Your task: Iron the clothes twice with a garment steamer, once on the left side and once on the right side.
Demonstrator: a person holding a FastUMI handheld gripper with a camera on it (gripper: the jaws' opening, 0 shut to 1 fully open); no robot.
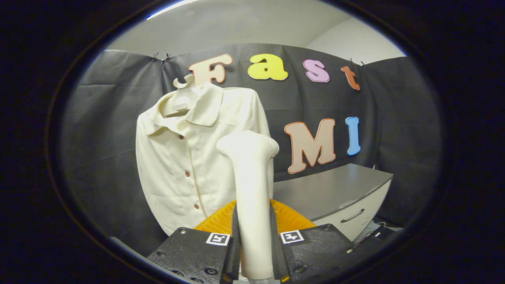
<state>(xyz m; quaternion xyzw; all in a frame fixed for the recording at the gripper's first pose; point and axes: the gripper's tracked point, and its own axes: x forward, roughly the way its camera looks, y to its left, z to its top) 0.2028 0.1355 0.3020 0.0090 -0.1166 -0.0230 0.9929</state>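
Hanging on a hanger against the booth wall, cream shirt faces the claw, beyond its fingers. Grey bench sits off to the right. Garment steamer stands upright, handle clamped between both fingers of claw. Best approach: bring the head close to one side, stroke steadily down the fabric.

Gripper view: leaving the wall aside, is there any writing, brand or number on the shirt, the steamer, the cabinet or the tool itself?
Shirt: no text.
Steamer, clamped between both fingers of the gripper: no text.
Square markers on the gripper's body: black-and-white patterns, no words.
Cabinet: a small pale patch near its front edge, too small to read.
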